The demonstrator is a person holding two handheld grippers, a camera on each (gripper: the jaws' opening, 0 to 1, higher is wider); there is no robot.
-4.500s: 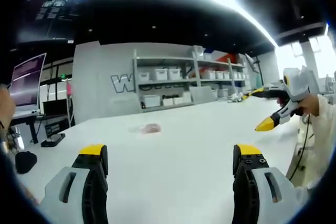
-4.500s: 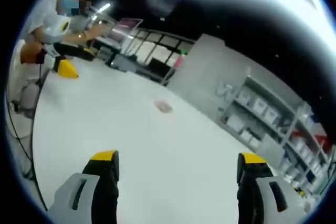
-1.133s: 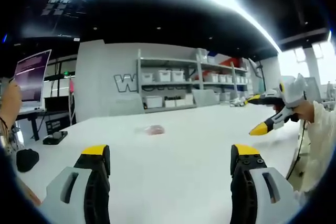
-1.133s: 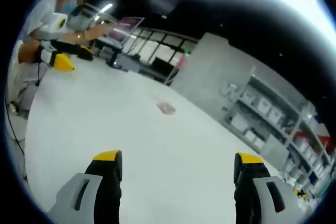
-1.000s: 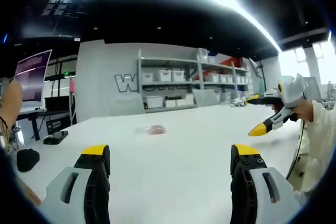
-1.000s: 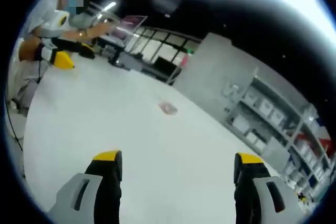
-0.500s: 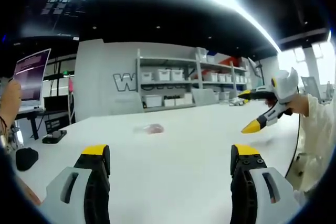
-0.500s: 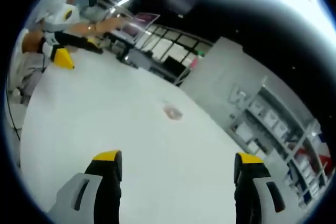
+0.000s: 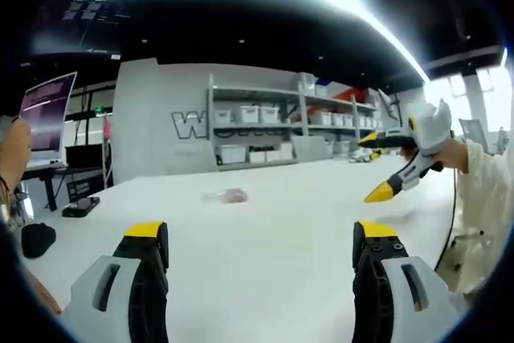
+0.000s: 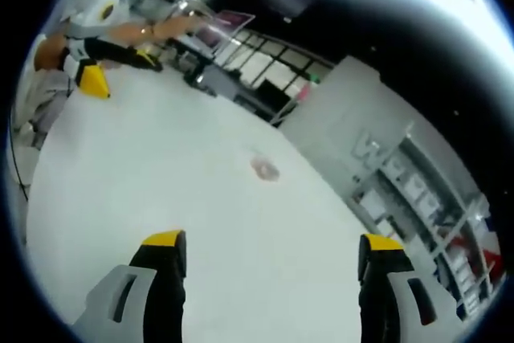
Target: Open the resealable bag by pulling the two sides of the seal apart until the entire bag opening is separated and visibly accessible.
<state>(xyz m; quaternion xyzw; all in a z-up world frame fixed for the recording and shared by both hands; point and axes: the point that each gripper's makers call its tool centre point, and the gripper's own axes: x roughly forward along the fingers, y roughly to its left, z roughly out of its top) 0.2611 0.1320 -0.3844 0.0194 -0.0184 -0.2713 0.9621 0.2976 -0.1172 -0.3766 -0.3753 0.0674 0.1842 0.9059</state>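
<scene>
One white desk (image 9: pixel 265 230) runs wide under both views, with one grey wall behind it and a run of shelving (image 9: pixel 281 130) stacked with white bins. You are at the approach step: nothing is gripped yet, and the seal has not been touched. One resealable bag (image 9: pixel 227 195) lies flat on the desk, well apart from both tools, a small pale patch with something pinkish in it; in the right gripper view it sits mid-desk (image 10: pixel 264 169), too small to tell which edge carries the seal. Two tools, counted: your left hand-held gripper (image 9: pixel 259 242) has its yellow-tipped jaws standing wide apart over bare desk, holding nothing; your right hand-held gripper (image 10: pixel 273 253) is the same, jaws spread and empty. The right one also shows in the left gripper view, raised above the desk at the right (image 9: pixel 395 165), jaws parted, and the left one shows far off in the right gripper view (image 10: pixel 90 78). Next move, as I judge it: bring both tools in low toward the bag, one to each lip of the seal, then close on the two sides before pulling them apart. Thin film lying flat will likely resist a pinch, so expect to work a jaw tip under the lip first.
</scene>
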